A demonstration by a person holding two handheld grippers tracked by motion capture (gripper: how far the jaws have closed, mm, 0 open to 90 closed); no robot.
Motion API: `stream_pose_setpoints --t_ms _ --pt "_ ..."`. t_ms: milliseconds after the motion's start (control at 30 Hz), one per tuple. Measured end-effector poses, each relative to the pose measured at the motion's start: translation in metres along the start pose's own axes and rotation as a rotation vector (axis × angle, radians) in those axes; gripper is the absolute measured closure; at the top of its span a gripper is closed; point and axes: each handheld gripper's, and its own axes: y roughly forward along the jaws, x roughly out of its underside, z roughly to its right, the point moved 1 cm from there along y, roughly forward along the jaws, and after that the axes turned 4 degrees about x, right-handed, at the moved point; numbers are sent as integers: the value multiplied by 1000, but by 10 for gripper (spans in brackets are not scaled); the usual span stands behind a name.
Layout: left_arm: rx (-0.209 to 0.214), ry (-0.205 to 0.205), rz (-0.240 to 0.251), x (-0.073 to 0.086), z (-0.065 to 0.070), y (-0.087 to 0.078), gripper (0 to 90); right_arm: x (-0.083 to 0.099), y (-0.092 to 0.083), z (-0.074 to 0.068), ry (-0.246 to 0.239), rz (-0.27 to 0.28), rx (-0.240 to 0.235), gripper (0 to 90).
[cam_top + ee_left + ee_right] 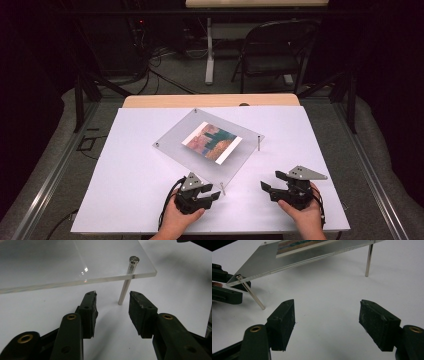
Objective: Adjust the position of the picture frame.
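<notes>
L gripper (212,192): held low in L hand (176,216), jaws part-open, nothing between pads. R gripper (270,186): in R hand (302,212), jaws apart, empty, pointing left.

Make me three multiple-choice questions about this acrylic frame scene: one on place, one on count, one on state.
1. Where is the left hand-held gripper?
A. At the near-corner metal post
B. On the chair
C. Above the picture

2. How many corner pins hold the clear acrylic panel?
A. Two
B. Four
C. Six

3. How are the right hand-held gripper jaws?
A. Clamped on the panel
C. Holding a post
B. Open, nothing between them

A: the post stands just ahead of its jaws.
B: one pin at each corner.
B: bare white table shows between them.
</notes>
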Motion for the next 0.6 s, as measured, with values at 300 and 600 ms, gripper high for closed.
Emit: stream_pose_setpoints --t_ms 300,600 --pt "4 11 -8 -5 7 11 658 0 0 1 18 -4 -6 286" --pt "1 13 -30 -10 11 22 742 1 0 2 29 -1 -9 286"
